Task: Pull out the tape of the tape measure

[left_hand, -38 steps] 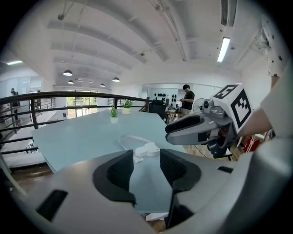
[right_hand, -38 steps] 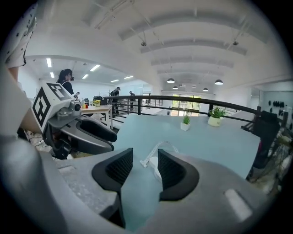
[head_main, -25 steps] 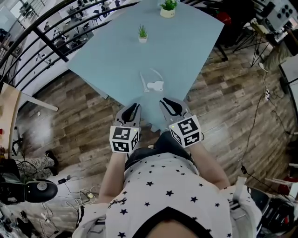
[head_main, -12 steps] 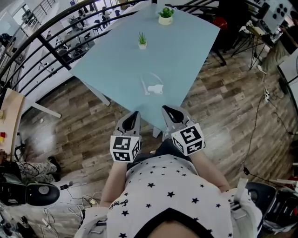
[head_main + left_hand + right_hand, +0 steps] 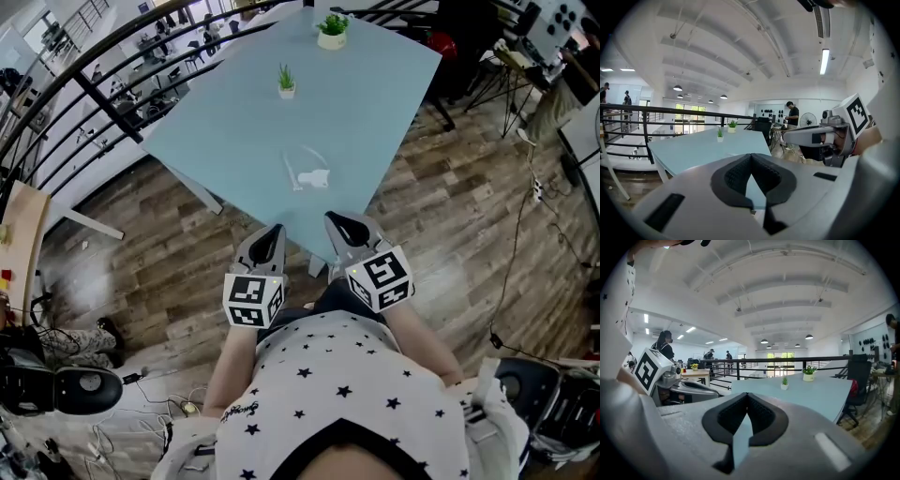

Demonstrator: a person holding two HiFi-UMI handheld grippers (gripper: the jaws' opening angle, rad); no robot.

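Our left gripper and right gripper are both clenched on nothing, just off the table corner. The tape measure lies ahead on it, nearer the right gripper.

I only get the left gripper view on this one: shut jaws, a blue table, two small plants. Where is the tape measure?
Observer: In the head view the tape measure lies on the table near its closest corner, ahead of the left gripper and the right gripper, touching neither.
Operator: Is any tape out?
Observer: The head view shows a pale strip beside it; too small to be sure it is tape.
Operator: Is the right gripper holding anything?
Observer: No; the right gripper view shows its jaws together, nothing between them.
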